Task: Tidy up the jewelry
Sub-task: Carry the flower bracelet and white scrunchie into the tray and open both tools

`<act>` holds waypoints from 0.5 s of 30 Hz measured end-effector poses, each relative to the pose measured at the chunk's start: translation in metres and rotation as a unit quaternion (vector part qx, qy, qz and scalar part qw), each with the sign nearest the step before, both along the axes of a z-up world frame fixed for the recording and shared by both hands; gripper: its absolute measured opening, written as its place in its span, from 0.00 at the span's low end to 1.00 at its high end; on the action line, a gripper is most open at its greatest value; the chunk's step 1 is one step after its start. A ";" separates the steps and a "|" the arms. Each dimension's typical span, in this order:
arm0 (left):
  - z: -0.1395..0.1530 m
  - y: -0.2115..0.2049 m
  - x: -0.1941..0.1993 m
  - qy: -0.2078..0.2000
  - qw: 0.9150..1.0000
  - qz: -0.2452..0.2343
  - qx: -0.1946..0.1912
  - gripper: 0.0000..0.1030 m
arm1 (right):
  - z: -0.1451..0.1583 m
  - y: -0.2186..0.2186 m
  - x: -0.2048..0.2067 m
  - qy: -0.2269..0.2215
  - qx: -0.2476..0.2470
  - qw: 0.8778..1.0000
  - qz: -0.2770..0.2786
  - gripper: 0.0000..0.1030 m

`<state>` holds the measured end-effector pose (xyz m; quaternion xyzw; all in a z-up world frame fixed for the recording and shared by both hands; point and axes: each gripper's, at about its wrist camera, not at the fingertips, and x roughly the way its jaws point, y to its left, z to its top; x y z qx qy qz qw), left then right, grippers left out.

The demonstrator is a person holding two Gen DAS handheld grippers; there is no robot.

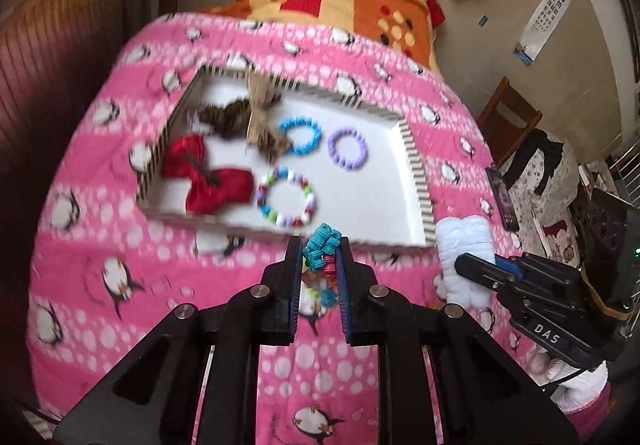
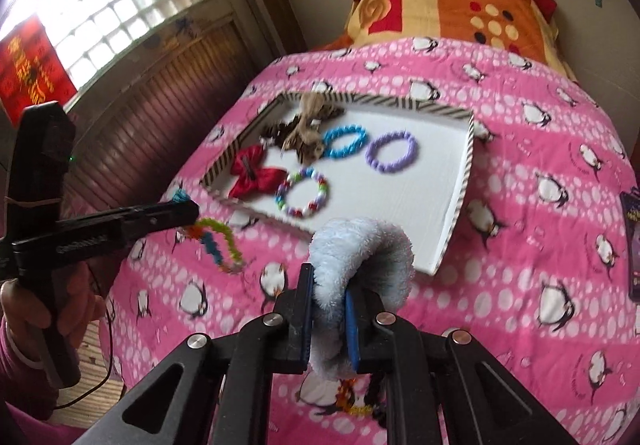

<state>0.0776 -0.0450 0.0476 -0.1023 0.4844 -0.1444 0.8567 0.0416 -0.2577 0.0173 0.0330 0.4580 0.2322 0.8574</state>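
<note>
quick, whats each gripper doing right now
Left gripper: closed on a multicolored coil bracelet.
Right gripper: closed on a pale blue fluffy scrunchie.

Lay open across the right half of the white striped-rim cardboard tray (image 2: 432, 213); crowded on the left by red fabric bow (image 2: 252, 175), brown bows (image 2: 304, 133), beaded bracelets (image 2: 303, 192).

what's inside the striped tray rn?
In the tray: red bow, brown bows, blue, purple and multicolor bracelets. Whatever lies under the bows is hidden.
</note>
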 end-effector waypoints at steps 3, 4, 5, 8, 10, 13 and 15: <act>0.010 -0.006 0.010 -0.012 1.000 -0.004 0.005 0.10 | 0.007 -0.003 0.010 -0.010 -0.002 1.000 -0.009 0.12; 0.012 -0.009 0.013 -0.014 1.000 -0.007 0.006 0.10 | 0.008 -0.005 0.013 -0.012 -0.002 1.000 -0.012 0.12; 0.014 -0.013 0.016 -0.018 1.000 -0.010 0.008 0.10 | 0.009 -0.007 0.016 -0.014 -0.003 1.000 -0.016 0.12; 0.018 -0.022 0.022 -0.022 1.000 -0.019 0.011 0.10 | 0.012 -0.013 0.026 -0.017 -0.004 1.000 -0.025 0.12; 0.018 -0.029 0.026 -0.022 0.999 -0.025 0.012 0.10 | 0.014 -0.017 0.031 -0.017 -0.001 0.999 -0.031 0.12; 0.018 -0.037 0.034 -0.019 0.999 -0.033 0.006 0.10 | 0.014 -0.021 0.038 -0.018 0.000 0.999 -0.035 0.12; 0.019 -0.043 0.040 -0.016 0.999 -0.039 0.000 0.10 | 0.014 -0.024 0.042 -0.017 0.000 0.999 -0.038 0.12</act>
